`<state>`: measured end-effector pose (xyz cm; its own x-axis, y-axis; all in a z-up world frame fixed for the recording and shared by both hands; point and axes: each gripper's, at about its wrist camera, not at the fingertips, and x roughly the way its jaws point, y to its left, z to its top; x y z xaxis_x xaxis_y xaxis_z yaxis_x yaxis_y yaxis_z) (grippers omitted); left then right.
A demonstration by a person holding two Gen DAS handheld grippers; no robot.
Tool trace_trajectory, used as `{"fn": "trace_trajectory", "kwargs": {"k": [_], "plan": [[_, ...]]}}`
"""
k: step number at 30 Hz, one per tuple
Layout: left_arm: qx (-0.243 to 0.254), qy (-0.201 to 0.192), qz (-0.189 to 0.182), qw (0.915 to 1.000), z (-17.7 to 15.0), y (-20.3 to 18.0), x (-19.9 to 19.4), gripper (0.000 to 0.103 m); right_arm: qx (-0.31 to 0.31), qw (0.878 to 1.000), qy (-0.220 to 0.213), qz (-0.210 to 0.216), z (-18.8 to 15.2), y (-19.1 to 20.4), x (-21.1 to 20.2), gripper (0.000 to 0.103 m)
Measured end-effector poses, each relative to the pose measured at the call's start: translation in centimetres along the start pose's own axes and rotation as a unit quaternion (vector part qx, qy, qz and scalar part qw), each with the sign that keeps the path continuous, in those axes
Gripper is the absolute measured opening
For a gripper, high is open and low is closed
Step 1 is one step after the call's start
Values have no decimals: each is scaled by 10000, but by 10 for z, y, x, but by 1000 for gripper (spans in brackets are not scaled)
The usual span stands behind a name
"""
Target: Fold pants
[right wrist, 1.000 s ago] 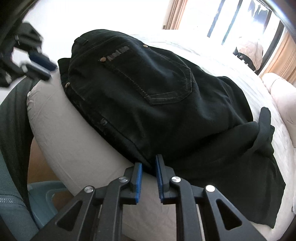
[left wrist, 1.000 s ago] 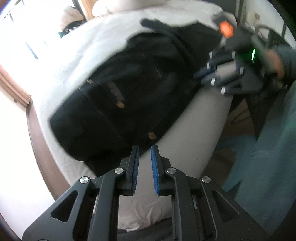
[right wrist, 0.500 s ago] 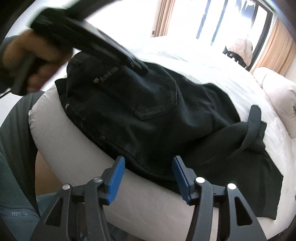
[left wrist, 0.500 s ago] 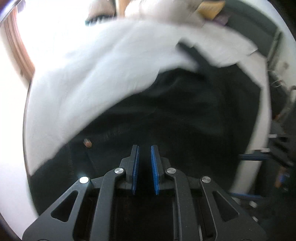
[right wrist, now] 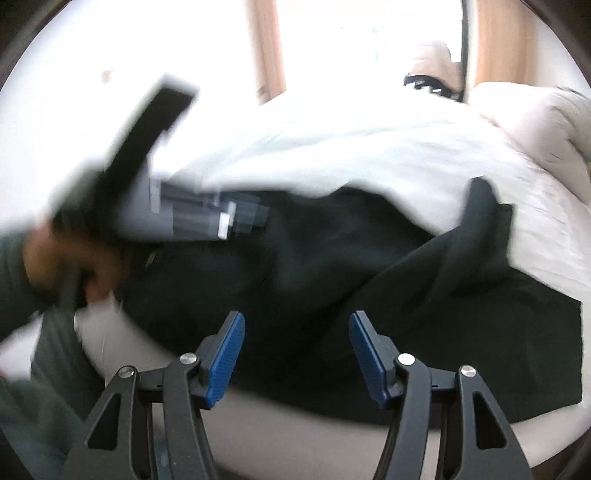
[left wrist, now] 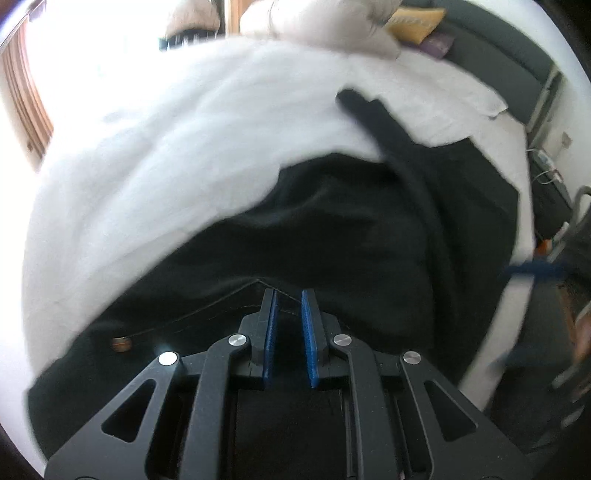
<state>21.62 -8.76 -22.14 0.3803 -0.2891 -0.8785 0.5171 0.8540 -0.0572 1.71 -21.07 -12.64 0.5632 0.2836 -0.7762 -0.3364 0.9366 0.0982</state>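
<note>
Black pants [left wrist: 351, 236] lie loosely on a white bed [left wrist: 155, 177], waist end near the bed corner and legs trailing toward the pillows. My left gripper [left wrist: 288, 317] hovers over the hip area near a pocket seam, its jaws nearly together with a narrow gap and nothing between them. In the right wrist view the pants [right wrist: 369, 273] fill the middle. My right gripper [right wrist: 297, 332] is open and empty just above the near edge of the pants. The left gripper [right wrist: 192, 218] shows there blurred, over the waist end.
Beige pillows [left wrist: 325, 26] lie at the head of the bed. A dark sofa [left wrist: 491, 51] and metal furniture [left wrist: 546, 173] stand beyond the bed's right side. Curtains and a bright window [right wrist: 369, 37] are behind the bed. The bed edge [right wrist: 295, 424] is just below my right gripper.
My right gripper opened from shut to wide and moved in over the pants' edge. My left gripper swung from beside the bed to above the pants and stayed closed.
</note>
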Motion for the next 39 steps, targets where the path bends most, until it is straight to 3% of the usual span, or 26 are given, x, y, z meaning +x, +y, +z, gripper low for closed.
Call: {"fn": "trace_trajectory", "kwargs": {"k": [1,3,5,8,10,12,16,19,22,27,32,39], "plan": [[-70,314,-10,9995,-5,2,23,13,202,9998,-49,-40,10,-15,-3,62],[-273,54,-38,9996,-7,6,34,13,453,9986,-95,-247,25,-43,-4,62],[-339,127,61,9993,4,0,25,13,574,9968,-147,-528,44,-70,-4,62],[-286,-414,-253,9984,16,-10,-3,13,855,9935,-334,-675,75,-116,-2,62],[-297,-452,-168,9984,21,-13,3,13,1227,9901,-367,-578,100,-152,8,62],[-418,50,-258,9988,16,-11,39,13,1730,9838,-361,-315,121,-191,23,56],[-944,-237,-888,9913,9,16,52,13,2646,9638,-176,274,144,-255,62,51],[-1044,-212,-1048,9888,12,19,56,13,3120,9498,8,223,151,-291,89,51],[-1022,-237,-1050,9889,-6,34,44,13,3394,9403,243,32,152,-309,114,51],[-1042,-270,-1105,9880,-11,41,36,13,3424,9382,461,-192,155,-324,144,51],[-1021,-314,-1115,9880,-21,45,30,13,4118,9104,355,200,138,-354,154,51],[-981,-340,-1066,9889,-24,42,23,13,4466,8916,411,633,116,-362,170,51]]}}
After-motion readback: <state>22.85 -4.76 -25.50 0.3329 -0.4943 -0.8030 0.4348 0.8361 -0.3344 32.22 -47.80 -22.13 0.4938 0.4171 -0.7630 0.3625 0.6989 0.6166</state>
